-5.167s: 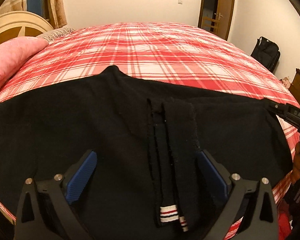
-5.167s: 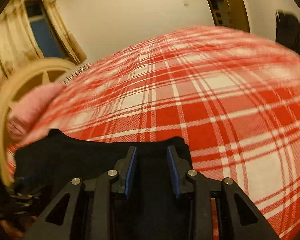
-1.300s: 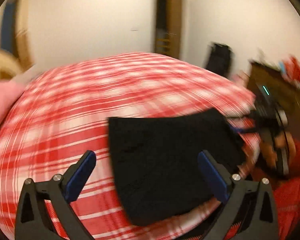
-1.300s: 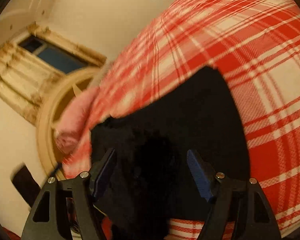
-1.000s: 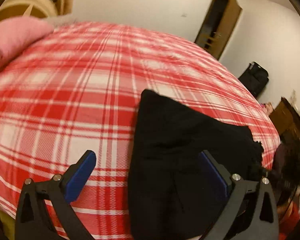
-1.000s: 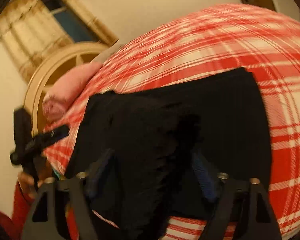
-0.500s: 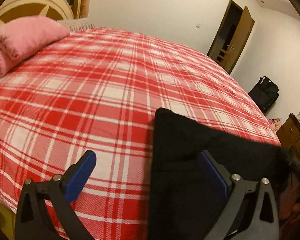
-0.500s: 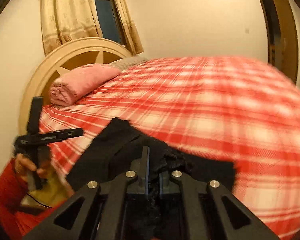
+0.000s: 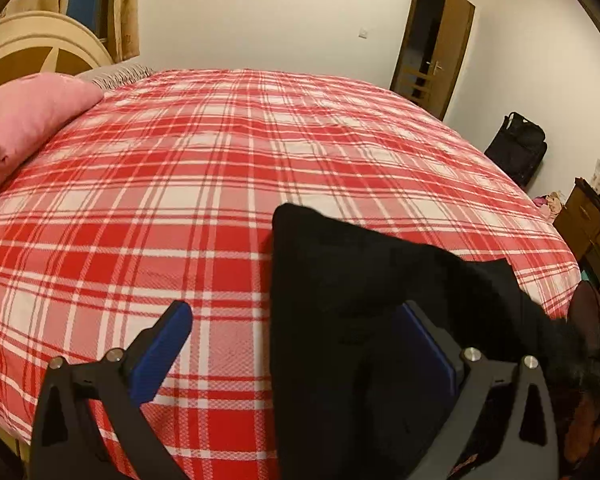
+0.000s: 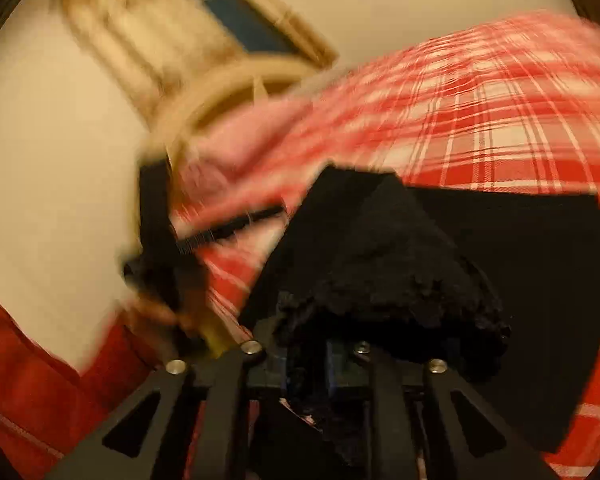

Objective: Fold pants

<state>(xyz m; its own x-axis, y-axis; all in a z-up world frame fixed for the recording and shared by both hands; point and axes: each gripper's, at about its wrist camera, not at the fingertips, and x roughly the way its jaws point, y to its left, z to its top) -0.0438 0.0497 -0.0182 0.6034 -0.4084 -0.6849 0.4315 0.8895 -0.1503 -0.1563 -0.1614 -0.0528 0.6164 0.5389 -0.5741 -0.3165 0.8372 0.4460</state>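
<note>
Left hand-held gripper (image 9: 296, 344) gapes wide over folded black pants (image 9: 348, 280) on the plaid bedspread (image 9: 180, 184).

Black pants (image 9: 340, 304), folded, on bed

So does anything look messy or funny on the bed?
Yes. The black fabric pants lie folded on the red plaid bedspread, but one edge is bunched up in a crumpled wad pinched in the right gripper, so that side isn't flat.
</note>
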